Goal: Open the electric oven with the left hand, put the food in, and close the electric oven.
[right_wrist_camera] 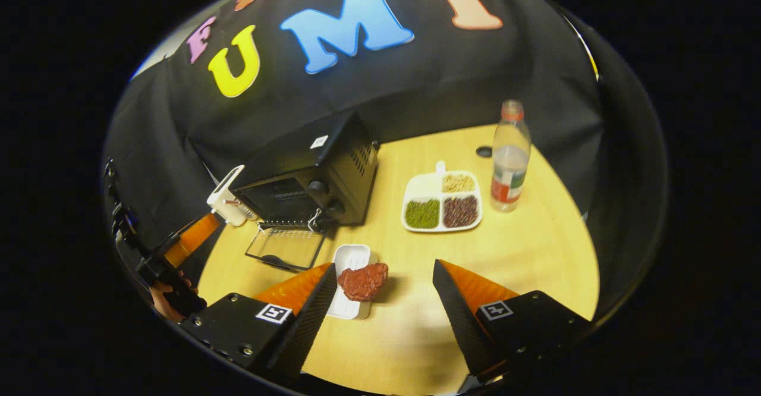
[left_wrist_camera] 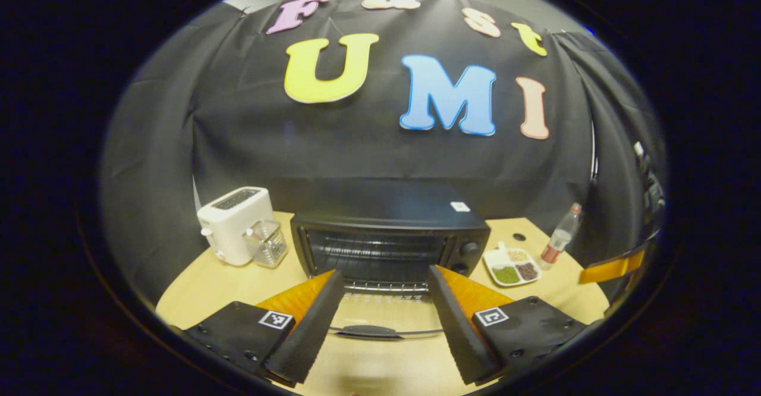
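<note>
The black electric oven [left_wrist_camera: 386,235] stands at the middle of the round wooden table, and its glass door [left_wrist_camera: 380,316] lies folded down flat toward me. My left gripper [left_wrist_camera: 385,272] hovers open just in front of that door with nothing between its fingers. In the right gripper view, a reddish-brown piece of meat [right_wrist_camera: 364,281] rests on the edge of a small white tray [right_wrist_camera: 349,262], right of the oven door [right_wrist_camera: 285,248]. My right gripper [right_wrist_camera: 383,265] hangs open above the meat, which lies near its left finger. A hand [right_wrist_camera: 163,301] holds the left gripper at the far left.
A white toaster [left_wrist_camera: 235,229] and a clear glass container [left_wrist_camera: 267,242] stand left of the oven. To its right are a divided white plate [right_wrist_camera: 425,185] of beans and a water bottle [right_wrist_camera: 509,158]. Bare tabletop [right_wrist_camera: 523,253] lies in front of them.
</note>
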Motion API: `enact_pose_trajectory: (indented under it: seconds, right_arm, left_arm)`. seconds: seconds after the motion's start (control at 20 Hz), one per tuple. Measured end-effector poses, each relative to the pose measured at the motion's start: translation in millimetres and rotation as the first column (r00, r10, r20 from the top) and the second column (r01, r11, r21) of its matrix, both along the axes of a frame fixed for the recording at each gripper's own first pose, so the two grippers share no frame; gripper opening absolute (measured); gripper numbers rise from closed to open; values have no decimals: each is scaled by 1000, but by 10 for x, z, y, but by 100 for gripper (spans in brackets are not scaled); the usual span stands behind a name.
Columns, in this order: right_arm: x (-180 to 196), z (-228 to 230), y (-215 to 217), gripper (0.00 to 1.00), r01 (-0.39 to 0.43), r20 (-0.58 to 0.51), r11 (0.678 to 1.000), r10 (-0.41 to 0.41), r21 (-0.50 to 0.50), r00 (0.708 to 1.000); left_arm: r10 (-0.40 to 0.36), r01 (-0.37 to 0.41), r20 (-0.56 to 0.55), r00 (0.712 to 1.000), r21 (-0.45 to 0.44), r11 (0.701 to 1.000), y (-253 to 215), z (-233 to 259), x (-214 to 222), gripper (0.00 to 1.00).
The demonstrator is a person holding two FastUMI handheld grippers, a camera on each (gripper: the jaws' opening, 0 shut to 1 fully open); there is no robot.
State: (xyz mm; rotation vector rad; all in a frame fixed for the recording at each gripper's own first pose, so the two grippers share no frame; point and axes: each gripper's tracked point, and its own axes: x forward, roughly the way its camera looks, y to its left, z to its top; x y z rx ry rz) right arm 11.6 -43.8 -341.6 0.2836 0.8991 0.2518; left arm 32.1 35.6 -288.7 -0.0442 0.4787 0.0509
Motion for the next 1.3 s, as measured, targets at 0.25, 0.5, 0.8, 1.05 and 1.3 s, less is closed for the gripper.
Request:
enact_pose_trajectory:
  seconds: [0.25,0.5,0.8,1.05,1.3]
  right_arm:
    - [13,-556,145,99,35,-129,983,-12,179,992]
    - [59,-851,382,96,43,-200,949,22,311,980]
    - [139,-944,574,74,57,-234,930,31,362,972]
    - [134,-866,480,28,110,-259,917,-8,384,966]
    - [109,-823,596,7,185,-236,912,-102,366,967]
  left_arm:
    - [21,-23,156,987,7,1000,-172,978,-73,96]
    - [86,-96,268,959,22,995,-102,1660,-235,98]
    - [123,-143,249,961,63,988,73,1684,-427,98]
    - [120,-133,262,958,31,991,282,1710,-413,99]
    - [108,-109,273,956,-12,994,568,1726,-374,99]
